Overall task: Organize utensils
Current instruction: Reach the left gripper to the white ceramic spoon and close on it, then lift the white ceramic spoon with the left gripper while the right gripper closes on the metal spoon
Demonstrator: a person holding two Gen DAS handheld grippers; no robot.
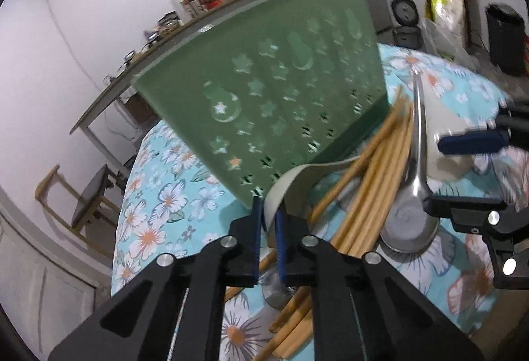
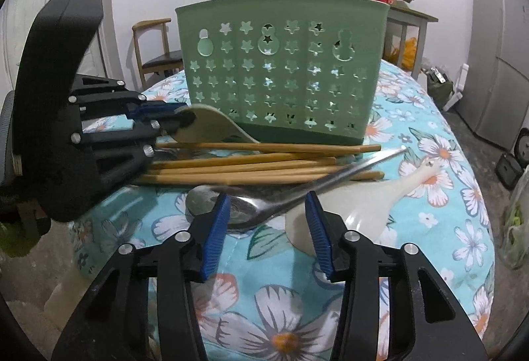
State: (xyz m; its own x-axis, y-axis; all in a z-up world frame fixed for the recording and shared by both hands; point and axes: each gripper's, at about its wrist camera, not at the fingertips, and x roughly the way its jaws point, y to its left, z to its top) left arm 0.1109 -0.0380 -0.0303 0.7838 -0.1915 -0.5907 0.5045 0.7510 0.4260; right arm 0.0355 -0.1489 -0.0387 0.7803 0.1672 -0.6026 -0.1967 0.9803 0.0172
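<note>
A green utensil holder (image 2: 281, 70) with star cutouts stands on the flowered table; it also shows in the left wrist view (image 1: 264, 90). In front of it lie several wooden chopsticks (image 2: 258, 162), a metal spoon (image 2: 264, 202) and a white plastic spoon (image 2: 357, 205). My left gripper (image 1: 267, 228) is shut on a beige spoon (image 1: 297, 179), seen held at the bowl end in the right wrist view (image 2: 205, 126). My right gripper (image 2: 267, 228) is open, its fingers either side of the metal spoon's bowl, just above it.
The table (image 2: 446, 195) has a blue flowered cloth. A wooden chair (image 2: 155, 47) and a side table with bottles (image 2: 396, 7) stand behind. A fridge (image 2: 499, 57) stands at the right. A rice cooker (image 1: 406, 23) and boxes are seen beyond the table.
</note>
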